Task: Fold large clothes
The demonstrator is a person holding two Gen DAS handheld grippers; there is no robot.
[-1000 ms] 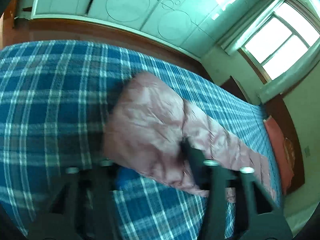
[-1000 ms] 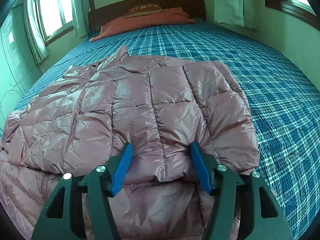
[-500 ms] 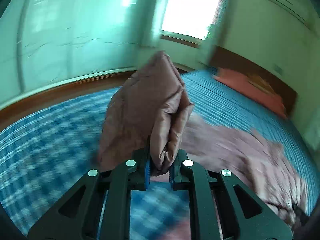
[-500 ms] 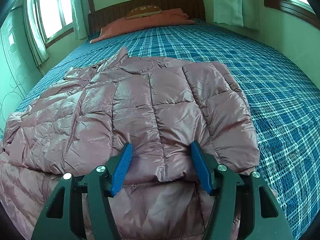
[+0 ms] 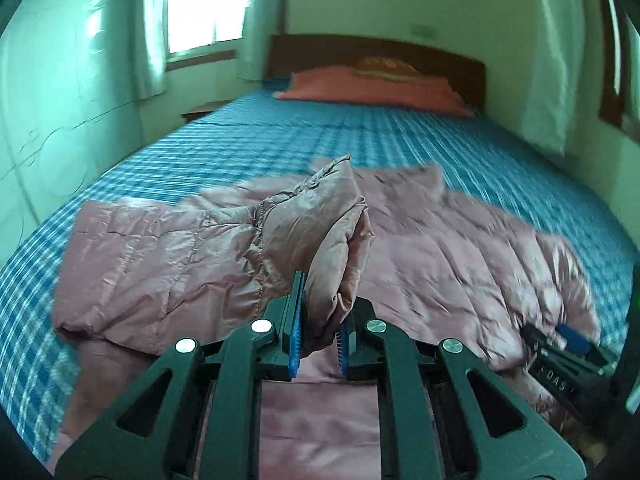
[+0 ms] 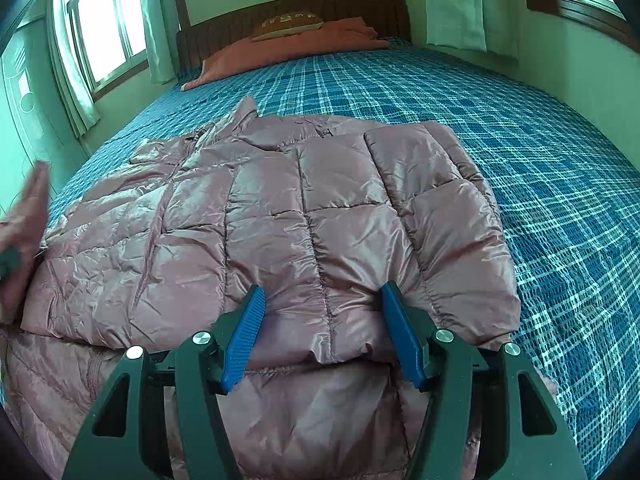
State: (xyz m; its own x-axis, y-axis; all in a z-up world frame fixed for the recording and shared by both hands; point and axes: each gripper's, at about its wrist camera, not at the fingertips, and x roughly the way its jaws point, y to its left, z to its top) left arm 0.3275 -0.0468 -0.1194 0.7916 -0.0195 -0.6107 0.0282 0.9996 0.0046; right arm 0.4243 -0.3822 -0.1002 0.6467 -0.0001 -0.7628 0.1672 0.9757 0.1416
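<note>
A pink quilted puffer jacket [image 6: 280, 216] is lying spread across a bed covered by a blue plaid bedspread [image 6: 540, 152], with an orange pillow [image 6: 288, 52] resting against the dark wooden headboard [image 6: 304, 12] at the far end.

The left tool [image 5: 320, 336] is clenching a bunched fold of the jacket [image 5: 332, 248] between its blue pads [image 5: 297, 320] — the pinched fabric is standing up above the rest of the garment, which is lying flat on the bed beneath it.

The right tool [image 6: 324, 336] is resting on the near part of the jacket with its fingers spread wide, one on each side of a padded section, gripping nothing. In the left wrist view it is showing at the lower right edge, blurred. A window [image 6: 108, 28] with pale curtains is letting in light on the left wall.
</note>
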